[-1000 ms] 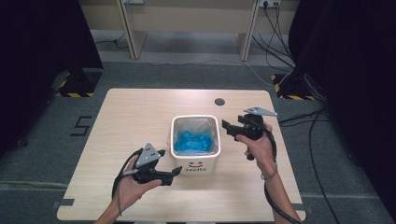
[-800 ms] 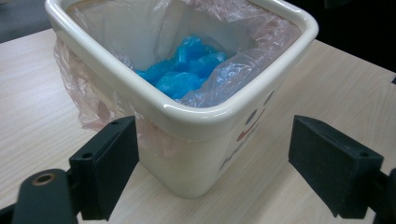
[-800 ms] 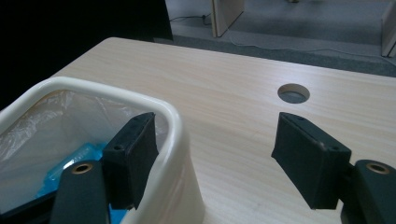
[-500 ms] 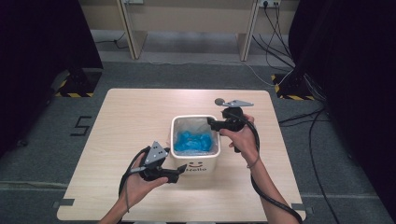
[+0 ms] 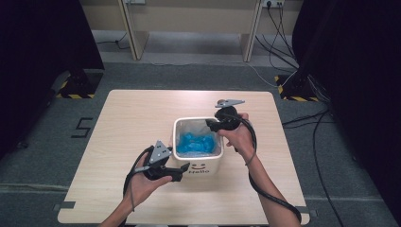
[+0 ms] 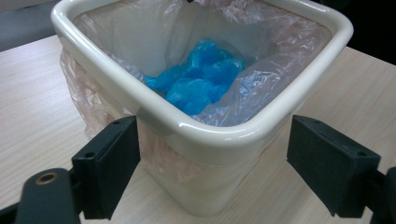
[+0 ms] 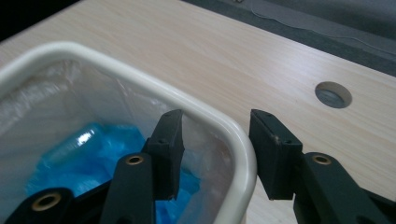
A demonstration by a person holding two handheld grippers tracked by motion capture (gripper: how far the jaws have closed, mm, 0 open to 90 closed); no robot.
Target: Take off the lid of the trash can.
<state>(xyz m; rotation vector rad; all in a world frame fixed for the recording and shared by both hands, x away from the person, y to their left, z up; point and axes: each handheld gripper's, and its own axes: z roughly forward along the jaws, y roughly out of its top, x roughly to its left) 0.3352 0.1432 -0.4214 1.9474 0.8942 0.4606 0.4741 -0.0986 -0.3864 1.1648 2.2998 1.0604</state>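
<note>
A cream square bin [image 5: 202, 167] with a clear plastic liner [image 6: 107, 98] stands mid-table, blue crumpled material [image 5: 196, 142] at its bottom. My left gripper [image 5: 181, 171] is open at the bin's front left corner. In the left gripper view its jaws stand wide on either side of that corner's rim [image 6: 205, 135], apart from it. My right gripper [image 5: 211, 124] is open over the back right corner. In the right gripper view [image 7: 215, 135] one jaw hangs inside the liner and the other outside, astride the rim [image 7: 140, 84], above the blue material [image 7: 107, 149].
The bin's front bears a smiley and the word "Hello". A round cable hole [image 7: 332, 94] sits in the light wood table [image 5: 127, 123] behind the bin. Cables trail on the grey floor at the back right [image 5: 302, 118].
My right gripper has swung left from beside the bin onto its back right rim. My left gripper has edged right, up to the front left corner.
</note>
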